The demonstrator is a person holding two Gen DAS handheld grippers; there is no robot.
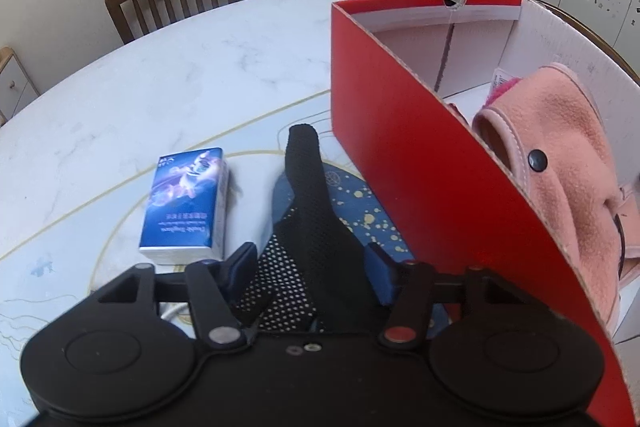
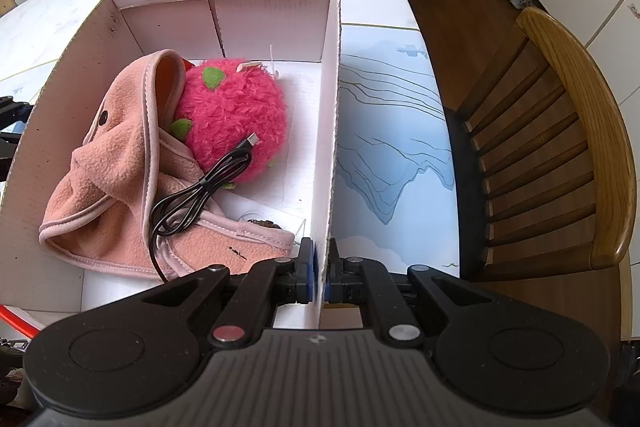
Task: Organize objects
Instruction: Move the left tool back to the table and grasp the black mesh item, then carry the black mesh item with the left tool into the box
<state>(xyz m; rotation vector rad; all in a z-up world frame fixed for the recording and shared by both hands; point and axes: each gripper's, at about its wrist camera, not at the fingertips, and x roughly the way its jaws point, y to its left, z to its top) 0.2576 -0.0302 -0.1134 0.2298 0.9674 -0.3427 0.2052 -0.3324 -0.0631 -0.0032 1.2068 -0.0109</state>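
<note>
Kitchen-dining room, white marble-look table [image 1: 168, 67] with a pale blue printed mat, wooden slat-back chairs around it, white cabinets behind. On the table: one red cardboard box with white interior [image 1: 400, 155], open-topped. Contents, seen from the right wrist view: a pink fleece garment with a dark snap button [image 2: 120, 163], a shaggy magenta plush ball with green patches [image 2: 236, 123], a coiled black USB cable [image 2: 200, 191] lying across both, and a small clear plastic case [image 2: 276, 223] at the near wall. Outside the box, just beside its red side: a black perforated mesh piece lying on a dark blue gold-speckled insole [image 1: 304, 195]; what it is exactly cannot be told. Near it, a blue tissue packet with printed artwork [image 1: 186, 203]. Right gripper [image 2: 320, 279]: clenched on the box's right wall, one pad inside, one outside, steadying it. Left gripper [image 1: 310, 263]: jaws half spread and straddling the black mesh piece; whether the pads press on it yet cannot be told. Step in hand, by judgement: picking up the mesh piece for the box. Next move likely calls for a firm pinch, a lift clear of the red wall, then release inside; the tissue packet remains.
</note>
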